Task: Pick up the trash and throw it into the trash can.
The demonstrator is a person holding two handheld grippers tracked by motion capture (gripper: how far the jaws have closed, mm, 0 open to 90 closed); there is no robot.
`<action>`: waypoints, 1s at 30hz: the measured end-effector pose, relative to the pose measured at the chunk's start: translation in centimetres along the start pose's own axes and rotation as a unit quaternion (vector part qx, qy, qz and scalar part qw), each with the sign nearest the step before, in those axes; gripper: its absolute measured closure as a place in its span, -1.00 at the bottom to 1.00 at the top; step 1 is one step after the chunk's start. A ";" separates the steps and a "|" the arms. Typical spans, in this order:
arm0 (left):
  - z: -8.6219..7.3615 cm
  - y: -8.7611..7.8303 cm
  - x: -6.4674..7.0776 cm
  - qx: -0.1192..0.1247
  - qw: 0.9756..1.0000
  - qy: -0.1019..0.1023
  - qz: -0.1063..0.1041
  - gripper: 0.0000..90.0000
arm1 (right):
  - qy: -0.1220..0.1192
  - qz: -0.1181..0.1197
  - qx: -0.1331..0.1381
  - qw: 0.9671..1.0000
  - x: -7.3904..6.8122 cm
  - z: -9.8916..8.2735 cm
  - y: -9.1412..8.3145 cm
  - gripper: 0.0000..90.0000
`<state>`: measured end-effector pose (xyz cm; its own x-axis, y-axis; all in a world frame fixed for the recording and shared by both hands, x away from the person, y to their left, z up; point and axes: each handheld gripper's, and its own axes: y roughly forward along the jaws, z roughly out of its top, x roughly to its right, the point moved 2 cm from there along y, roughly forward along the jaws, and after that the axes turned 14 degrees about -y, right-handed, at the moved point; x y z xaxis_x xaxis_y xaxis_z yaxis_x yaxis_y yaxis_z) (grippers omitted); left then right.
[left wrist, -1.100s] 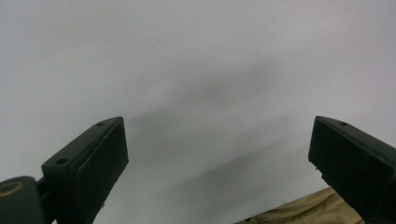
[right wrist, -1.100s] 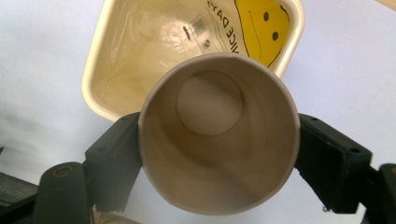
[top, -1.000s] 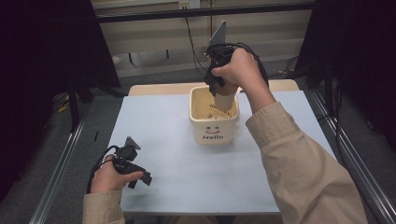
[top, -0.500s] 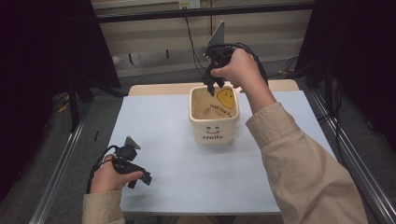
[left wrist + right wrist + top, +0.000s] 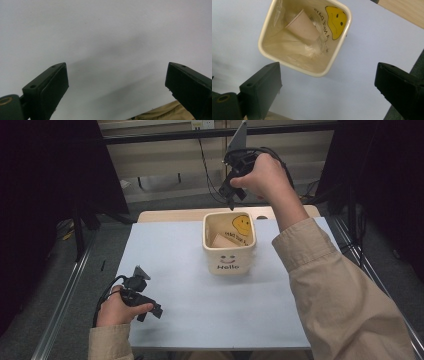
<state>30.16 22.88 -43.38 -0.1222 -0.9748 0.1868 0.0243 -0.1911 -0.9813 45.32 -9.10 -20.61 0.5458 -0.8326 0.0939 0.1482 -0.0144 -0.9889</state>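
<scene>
Paper cup (image 5: 302,26) lies tilted inside the cream bin (image 5: 229,251), straight below your right gripper (image 5: 231,195), whose empty jaws have just been opening (left gripper (image 5: 141,298), well apart, apparently open on nothing).

Your sleeves (image 5: 340,290) are tan, cuffs loose. Both grippers, left (image 5: 141,296) and right (image 5: 231,195), are black, trailing black cables.

Paper cup (image 5: 302,25) lies tilted inside square bin (image 5: 229,262). Bin stands on counter (image 5: 190,315), toward far edge. Right claw (image 5: 231,202) above bin's far rim. Left claw (image 5: 150,312) at counter's near-left.
</scene>
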 end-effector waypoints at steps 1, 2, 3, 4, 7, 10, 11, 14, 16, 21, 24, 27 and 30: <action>0.0 0.0 0.0 0.000 1.000 -0.001 -0.001 -0.90 | 0.001 -0.001 0.001 1.000 0.0 -0.1 -0.5 -0.84; 0.0 0.0 0.0 0.000 1.000 -0.001 0.000 -0.90 | 0.002 0.001 0.007 1.000 0.1 -0.3 -1.2 -0.84; 0.0 0.0 0.0 0.000 1.000 -0.002 0.000 -0.90 | 0.001 0.002 0.009 1.000 0.2 -0.3 -1.4 -0.84; 0.0 0.0 0.0 -0.001 1.000 -0.001 0.001 -0.90 | 0.002 0.001 0.010 1.000 0.2 -0.4 -1.6 -0.85; -0.1 0.0 0.1 -0.001 1.000 -0.001 0.001 -0.90 | 0.001 -0.001 0.011 1.000 0.3 -0.8 -1.9 -0.84; -0.1 0.0 0.1 0.001 1.000 -0.004 -0.001 -0.90 | -0.003 -0.005 0.013 1.000 0.4 -1.1 -1.9 -0.85; 0.0 0.0 0.0 0.000 1.000 -0.002 0.000 -0.90 | -0.004 -0.003 0.015 1.000 0.5 -1.4 -1.9 -0.85; 0.0 0.0 0.0 -0.001 1.000 -0.002 0.001 -0.90 | -0.005 -0.001 0.016 1.000 0.7 -2.1 -1.9 -0.85; -0.1 0.0 0.0 -0.002 1.000 -0.004 -0.003 -0.90 | -0.004 -0.001 0.018 1.000 1.0 -2.8 -1.7 -0.85; 0.0 -0.1 -0.1 0.000 1.000 0.001 0.001 -0.90 | 0.004 -0.004 0.014 1.000 2.4 -5.5 -0.7 -0.85; 0.0 -0.2 0.0 -0.001 1.000 0.003 0.002 -0.90 | 0.007 -0.005 0.017 1.000 2.9 -6.5 -0.3 -0.86; 0.0 -0.1 0.2 0.006 1.000 -0.005 -0.001 -0.90 | 0.009 0.000 0.021 1.000 3.6 -8.3 0.4 -0.86; 0.1 -0.1 0.2 0.005 1.000 -0.003 0.001 -0.90 | 0.012 -0.007 0.020 1.000 4.2 -9.9 1.1 -0.87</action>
<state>30.20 22.70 -43.28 -0.1171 -0.9757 0.1853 0.0352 -0.1906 -0.9810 39.60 -18.13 -22.48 0.5232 -0.8458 0.1047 0.1890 -0.0046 -0.9820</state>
